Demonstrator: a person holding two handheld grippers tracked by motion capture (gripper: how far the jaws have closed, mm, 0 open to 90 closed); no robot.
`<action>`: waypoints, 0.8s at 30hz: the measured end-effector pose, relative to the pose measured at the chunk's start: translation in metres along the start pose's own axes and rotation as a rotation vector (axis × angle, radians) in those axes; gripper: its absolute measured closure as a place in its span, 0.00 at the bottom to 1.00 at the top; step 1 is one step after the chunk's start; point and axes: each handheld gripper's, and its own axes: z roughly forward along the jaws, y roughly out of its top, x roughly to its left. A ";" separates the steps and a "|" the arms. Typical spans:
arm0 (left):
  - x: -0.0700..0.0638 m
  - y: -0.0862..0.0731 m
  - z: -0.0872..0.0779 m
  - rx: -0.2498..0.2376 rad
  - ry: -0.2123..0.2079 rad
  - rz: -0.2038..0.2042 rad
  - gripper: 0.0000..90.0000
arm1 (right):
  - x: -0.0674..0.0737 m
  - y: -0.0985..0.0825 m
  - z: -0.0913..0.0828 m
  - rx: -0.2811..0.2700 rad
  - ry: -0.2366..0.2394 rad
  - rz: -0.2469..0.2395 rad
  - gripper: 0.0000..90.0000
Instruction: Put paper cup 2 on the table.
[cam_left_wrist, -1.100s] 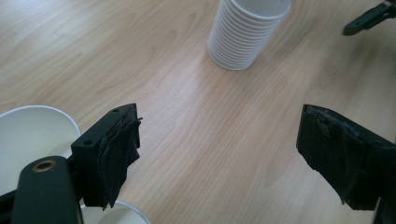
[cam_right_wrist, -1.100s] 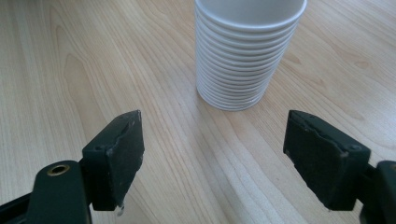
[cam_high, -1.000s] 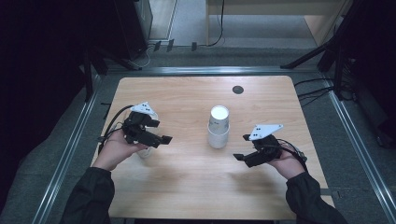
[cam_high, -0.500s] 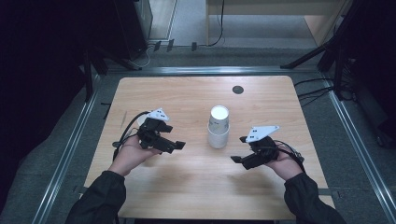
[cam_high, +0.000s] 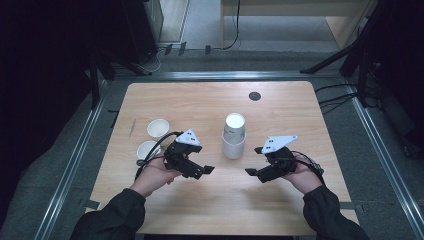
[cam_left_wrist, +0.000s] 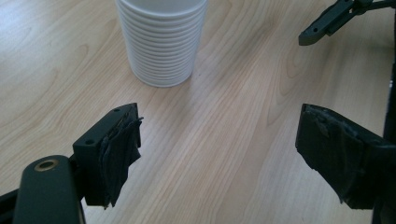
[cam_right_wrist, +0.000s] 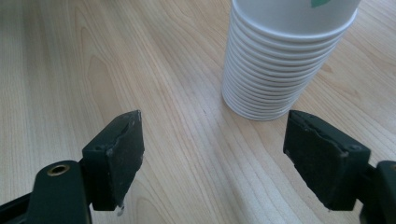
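From the high view I see my left gripper has travelled from the left side of the table, where it sat over the two loose cups a second ago, toward the middle of the frame, and it now points at the stack of paper cups standing upright at the centre of the wooden table. Its jaws stand apart with nothing between them; in the left gripper view the bare wood shows between the two black pads and the ribbed stack rises at the top centre, near but not touched. Behind it, at the left of the high view, two single cups stand uncovered: the farther cup and the nearer cup, just beside each other and well apart from the stack. My right gripper has kept its place to the lower right of the stack, jaws also apart and empty, with the stack at the upper right of its own view. I judge that a second cup has just been set down and the left hand is returning to peel off the next one.
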 end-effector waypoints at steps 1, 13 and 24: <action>-0.002 -0.001 0.002 -0.002 -0.002 0.005 0.16 | 0.000 0.000 0.000 -0.001 0.001 -0.003 0.23; -0.012 -0.009 0.017 -0.006 0.017 0.061 0.16 | 0.004 0.003 0.005 -0.012 0.039 0.001 0.23; -0.010 -0.013 0.021 0.020 0.021 0.078 0.16 | 0.005 0.003 0.006 -0.002 0.045 -0.005 0.23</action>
